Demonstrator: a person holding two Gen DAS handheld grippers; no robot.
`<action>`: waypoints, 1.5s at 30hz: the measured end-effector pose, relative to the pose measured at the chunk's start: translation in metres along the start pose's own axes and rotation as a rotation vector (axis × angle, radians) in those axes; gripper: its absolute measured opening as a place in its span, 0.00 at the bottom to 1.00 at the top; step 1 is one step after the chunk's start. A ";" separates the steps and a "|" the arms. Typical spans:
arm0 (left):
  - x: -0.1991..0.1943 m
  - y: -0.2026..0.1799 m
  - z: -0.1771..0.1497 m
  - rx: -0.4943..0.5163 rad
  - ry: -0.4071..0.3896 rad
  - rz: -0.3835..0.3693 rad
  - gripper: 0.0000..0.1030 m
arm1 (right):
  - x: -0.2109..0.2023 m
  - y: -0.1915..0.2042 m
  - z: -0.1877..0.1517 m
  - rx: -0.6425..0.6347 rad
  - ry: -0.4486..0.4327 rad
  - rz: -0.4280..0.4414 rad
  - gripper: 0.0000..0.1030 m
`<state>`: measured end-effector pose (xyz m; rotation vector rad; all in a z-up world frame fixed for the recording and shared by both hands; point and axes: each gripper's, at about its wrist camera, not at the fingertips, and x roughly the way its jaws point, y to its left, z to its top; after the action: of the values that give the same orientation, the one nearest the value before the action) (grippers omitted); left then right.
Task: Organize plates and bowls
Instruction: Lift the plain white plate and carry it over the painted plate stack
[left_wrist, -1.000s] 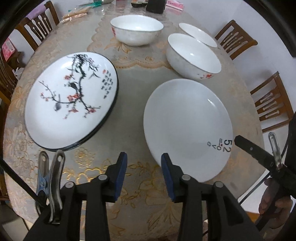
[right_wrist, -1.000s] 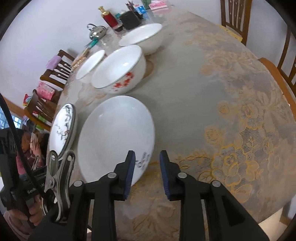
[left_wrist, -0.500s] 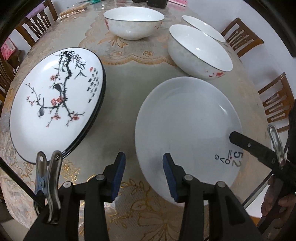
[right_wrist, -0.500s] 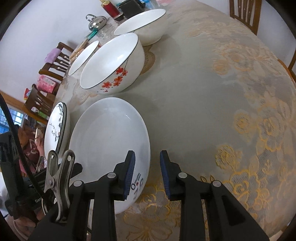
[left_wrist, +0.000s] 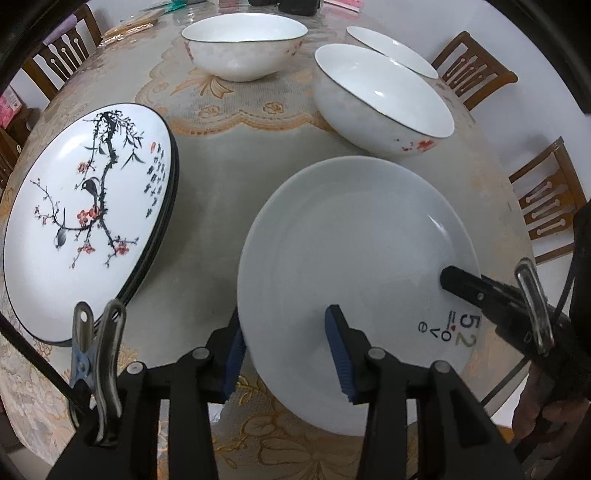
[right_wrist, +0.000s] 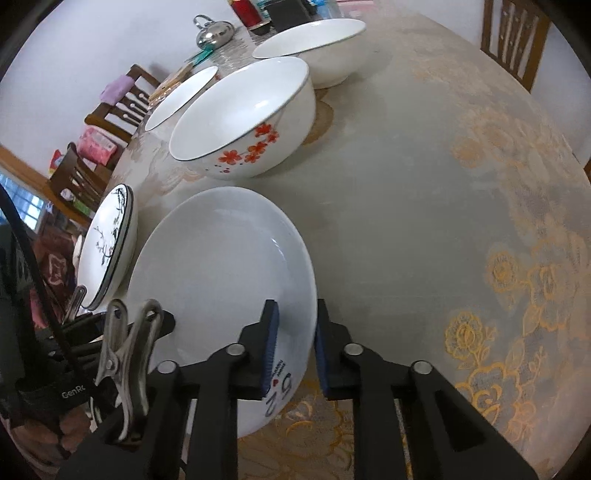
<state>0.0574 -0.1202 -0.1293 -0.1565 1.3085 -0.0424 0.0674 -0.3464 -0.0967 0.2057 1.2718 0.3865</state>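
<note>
Both wrist views look steeply down, close, sharing the white plate (left_wrist: 354, 280).

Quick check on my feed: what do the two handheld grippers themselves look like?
Both the left gripper and right gripper are matte black, with ribbed blue pads and silver pivot pins. Each carries a metal spring clip and a black cable.

Lace-clothed table (left_wrist: 221, 206) with plates (left_wrist: 354, 258), bowls (left_wrist: 380, 107).

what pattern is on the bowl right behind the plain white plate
Red-orange blossoms with small dots on its white outer wall, under a thin dark rim; the bowl shows this best in the right wrist view.
</note>
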 end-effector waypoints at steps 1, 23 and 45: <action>-0.001 0.000 -0.002 0.005 0.002 -0.001 0.39 | -0.001 -0.001 -0.002 0.001 -0.002 -0.003 0.17; -0.073 0.037 -0.031 -0.003 -0.086 0.012 0.38 | -0.036 0.055 -0.018 -0.015 -0.061 0.034 0.17; -0.091 0.166 -0.017 -0.122 -0.080 0.069 0.38 | 0.029 0.178 -0.001 -0.059 0.014 0.045 0.17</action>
<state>0.0079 0.0536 -0.0695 -0.2148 1.2356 0.1018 0.0432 -0.1715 -0.0585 0.1820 1.2691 0.4645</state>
